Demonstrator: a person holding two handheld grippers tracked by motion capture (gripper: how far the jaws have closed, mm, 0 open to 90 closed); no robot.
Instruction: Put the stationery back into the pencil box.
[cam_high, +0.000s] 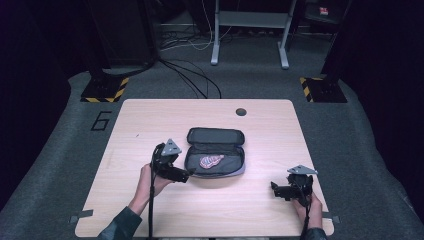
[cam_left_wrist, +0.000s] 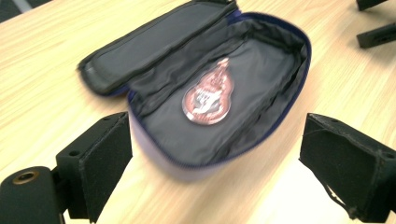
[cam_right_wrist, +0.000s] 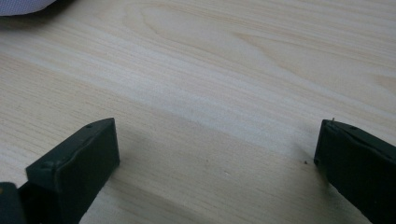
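Observation:
A dark zip case (cam_high: 215, 152) lies open in the middle of the wooden table (cam_high: 150, 120), its lid folded back. Inside it rests a red and white drop-shaped badge (cam_high: 211, 161). The left gripper view looks down into the case (cam_left_wrist: 261, 60) with the badge (cam_left_wrist: 208, 95) on the black lining. My left gripper (cam_high: 186, 174) is open at the case's left end, its jaws wide apart on either side of the near rim (cam_left_wrist: 212, 170). My right gripper (cam_high: 276, 190) is open over bare wood (cam_right_wrist: 215, 154) near the front right, well apart from the case.
A small dark hole (cam_high: 241, 111) sits near the table's far edge. Cables (cam_high: 192, 75) and a grey desk frame (cam_high: 250, 30) stand on the floor beyond. A corner of the case (cam_right_wrist: 23, 5) shows at the top left of the right gripper view.

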